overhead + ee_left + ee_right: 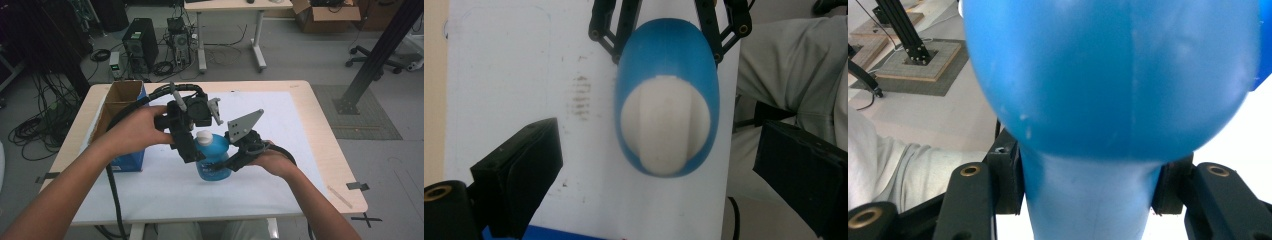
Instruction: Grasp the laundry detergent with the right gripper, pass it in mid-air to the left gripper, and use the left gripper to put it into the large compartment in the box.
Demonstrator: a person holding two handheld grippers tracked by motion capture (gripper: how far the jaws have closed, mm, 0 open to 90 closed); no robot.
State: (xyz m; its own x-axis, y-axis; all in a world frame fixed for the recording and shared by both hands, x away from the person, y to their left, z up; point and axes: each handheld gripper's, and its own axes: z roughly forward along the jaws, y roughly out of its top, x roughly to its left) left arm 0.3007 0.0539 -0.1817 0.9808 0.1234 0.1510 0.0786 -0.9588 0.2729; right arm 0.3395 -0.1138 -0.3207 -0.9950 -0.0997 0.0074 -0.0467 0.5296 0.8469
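Observation:
A blue bottle [214, 162] with a white cap [204, 136] is held just over the white mat. My right gripper [227, 161] comes in from the right and is shut on the bottle's narrow lower body. In the right gripper view the pads [1009, 181] press both sides of the bottle [1108, 75], with my right gripper [1088, 192] directly under its bulge. My left gripper [192, 148] hangs over the cap, pointing down. In the left gripper view the cap [666, 130] lies ahead between the two wide-apart jaws of my left gripper [659, 190], which is open and touches nothing.
An open cardboard box [120, 102] with a blue side stands at the table's left edge, close to the left forearm. The white mat [290, 130] covers most of the wooden table [330, 145]. Tape marks [357, 186] lie near the right front corner.

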